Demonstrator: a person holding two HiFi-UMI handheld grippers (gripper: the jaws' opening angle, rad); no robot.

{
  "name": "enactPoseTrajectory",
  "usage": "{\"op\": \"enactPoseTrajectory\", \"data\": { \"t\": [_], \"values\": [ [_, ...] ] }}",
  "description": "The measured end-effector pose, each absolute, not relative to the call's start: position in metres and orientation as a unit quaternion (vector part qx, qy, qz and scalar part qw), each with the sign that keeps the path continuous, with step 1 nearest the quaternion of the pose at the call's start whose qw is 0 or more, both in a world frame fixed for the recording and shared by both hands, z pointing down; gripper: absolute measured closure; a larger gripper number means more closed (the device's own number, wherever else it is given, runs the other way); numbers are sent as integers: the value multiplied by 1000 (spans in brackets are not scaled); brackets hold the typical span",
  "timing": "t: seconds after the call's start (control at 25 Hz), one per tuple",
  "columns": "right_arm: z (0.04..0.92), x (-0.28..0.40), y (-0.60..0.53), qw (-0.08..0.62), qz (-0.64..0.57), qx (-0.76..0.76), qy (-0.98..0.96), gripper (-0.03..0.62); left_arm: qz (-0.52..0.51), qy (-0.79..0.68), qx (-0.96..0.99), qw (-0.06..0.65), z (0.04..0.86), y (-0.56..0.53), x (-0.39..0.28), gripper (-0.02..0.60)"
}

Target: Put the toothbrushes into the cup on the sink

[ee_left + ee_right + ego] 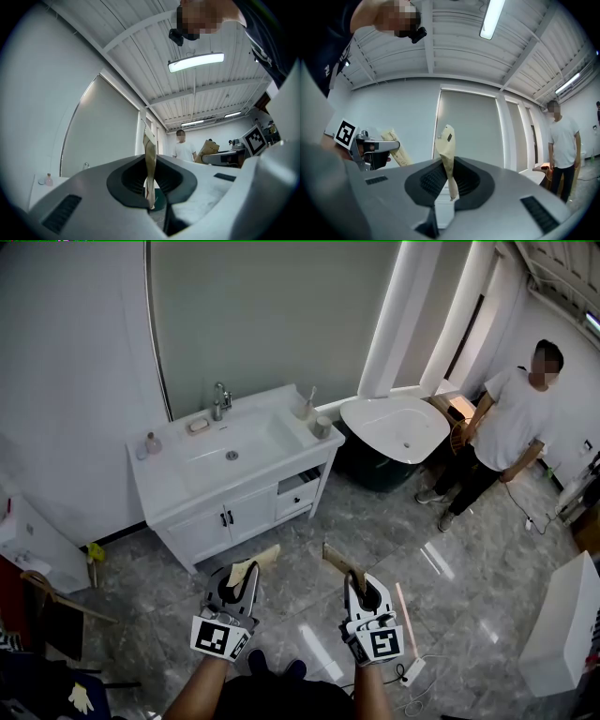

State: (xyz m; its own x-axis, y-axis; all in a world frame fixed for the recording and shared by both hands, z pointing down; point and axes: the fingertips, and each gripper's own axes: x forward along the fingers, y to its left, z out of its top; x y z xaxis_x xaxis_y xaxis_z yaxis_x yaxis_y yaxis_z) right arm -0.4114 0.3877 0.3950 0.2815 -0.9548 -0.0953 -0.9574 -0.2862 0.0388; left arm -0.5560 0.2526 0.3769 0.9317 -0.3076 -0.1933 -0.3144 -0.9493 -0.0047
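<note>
1. Gripping a paper-wrapped toothbrush [150,159], the left gripper [242,579] has its jaws clenched on the wrapper's lower end. The rest projects past the jaw tips.
2. Right gripper [362,589]: jaws clamped the same way on a second wrapped toothbrush [446,150].
3. Cup [322,427] stands on the sink worktop [155,479], ahead of both jaw pairs and well apart from them.
4. Person in a white shirt [511,427] stands far beyond the right jaws.
</note>
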Motion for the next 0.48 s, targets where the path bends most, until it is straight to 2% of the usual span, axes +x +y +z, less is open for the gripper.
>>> {"op": "enactPoseTrajectory", "data": {
  "t": [0.48],
  "values": [
    [403, -422, 351, 6, 56, -809, 586, 545, 100, 149, -984, 17, 384, 207, -571, 534]
  ]
}}
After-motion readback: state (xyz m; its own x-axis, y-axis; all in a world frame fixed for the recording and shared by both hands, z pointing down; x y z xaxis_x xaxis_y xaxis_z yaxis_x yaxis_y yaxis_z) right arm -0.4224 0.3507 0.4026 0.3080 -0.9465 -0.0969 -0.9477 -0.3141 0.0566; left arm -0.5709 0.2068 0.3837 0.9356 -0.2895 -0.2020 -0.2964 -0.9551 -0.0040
